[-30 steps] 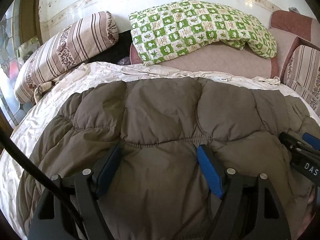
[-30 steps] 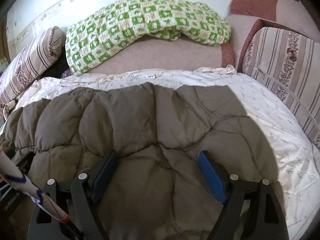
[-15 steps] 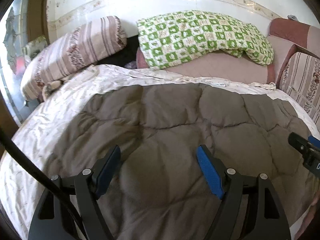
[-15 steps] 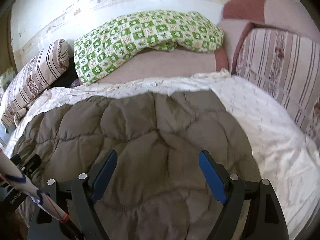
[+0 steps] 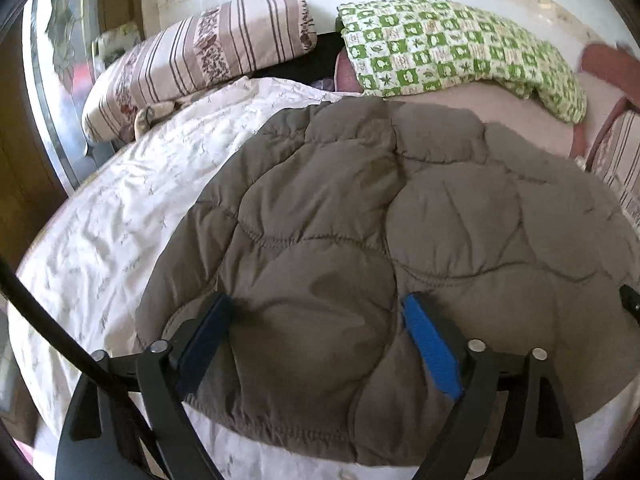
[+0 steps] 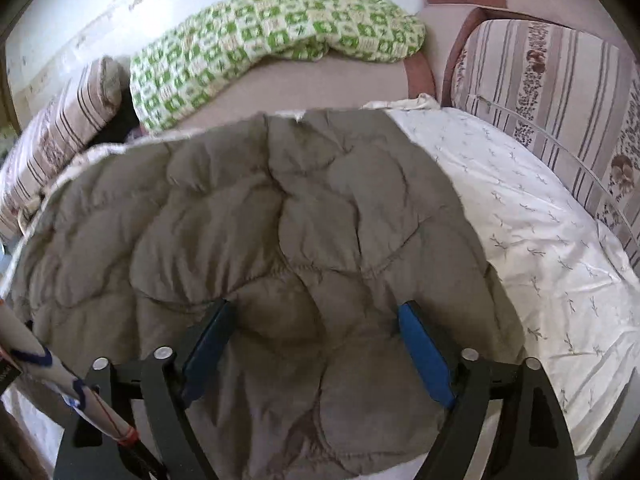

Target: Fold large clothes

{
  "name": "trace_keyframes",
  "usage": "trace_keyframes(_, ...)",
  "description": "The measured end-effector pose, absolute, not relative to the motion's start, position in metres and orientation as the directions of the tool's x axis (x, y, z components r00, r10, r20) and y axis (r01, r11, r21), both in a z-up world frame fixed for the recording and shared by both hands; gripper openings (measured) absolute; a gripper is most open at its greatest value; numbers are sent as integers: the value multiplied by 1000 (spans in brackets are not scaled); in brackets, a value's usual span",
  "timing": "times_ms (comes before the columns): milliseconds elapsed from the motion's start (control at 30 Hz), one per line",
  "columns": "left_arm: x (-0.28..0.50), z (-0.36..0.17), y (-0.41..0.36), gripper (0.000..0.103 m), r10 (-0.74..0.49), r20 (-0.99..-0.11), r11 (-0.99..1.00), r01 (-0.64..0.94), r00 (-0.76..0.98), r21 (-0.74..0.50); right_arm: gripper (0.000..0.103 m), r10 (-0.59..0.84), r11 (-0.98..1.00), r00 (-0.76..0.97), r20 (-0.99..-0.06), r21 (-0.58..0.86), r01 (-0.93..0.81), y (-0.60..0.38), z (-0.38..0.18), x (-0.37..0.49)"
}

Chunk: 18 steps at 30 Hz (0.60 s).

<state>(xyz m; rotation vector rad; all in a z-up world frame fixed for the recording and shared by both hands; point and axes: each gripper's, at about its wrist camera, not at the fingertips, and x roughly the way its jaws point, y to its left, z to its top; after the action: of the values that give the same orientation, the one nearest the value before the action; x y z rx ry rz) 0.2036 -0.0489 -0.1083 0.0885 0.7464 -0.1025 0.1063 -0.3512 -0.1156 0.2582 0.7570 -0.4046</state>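
both grippers pulled back; quilted jacket [image 5: 360, 220] flat.

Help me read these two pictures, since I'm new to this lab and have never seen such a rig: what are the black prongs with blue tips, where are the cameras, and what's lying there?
No robot here: a person holds a hand-carried gripper in each hand, each with a wide-angle camera looking forward along its two fingers. One picture is from the left gripper, the other from the right gripper. The blue strips are pads on the fingers. Both grippers are spread open above a puffy brown quilted jacket and grip nothing. The jacket lies on a white sheet with a small print. Behind it are a green checked blanket and a striped pillow.
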Motion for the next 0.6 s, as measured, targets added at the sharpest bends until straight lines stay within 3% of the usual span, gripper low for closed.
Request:
trace_keyframes(233,210,-115,-47,93,-71,-692,992,125,718,29,94,-218,900,649,-729,108,423,-360,-129,114)
trace_keyframes(467,170,-96,-37,93,-56,-623,994,100,780,37,92,-254,887,721,-645,142,440,-361,-93,65)
trace_keyframes(600,157,-94,-17,93,-26,-619,999,47,785,18,92,-283,854,704,-651,163,494,-375,-95,36)
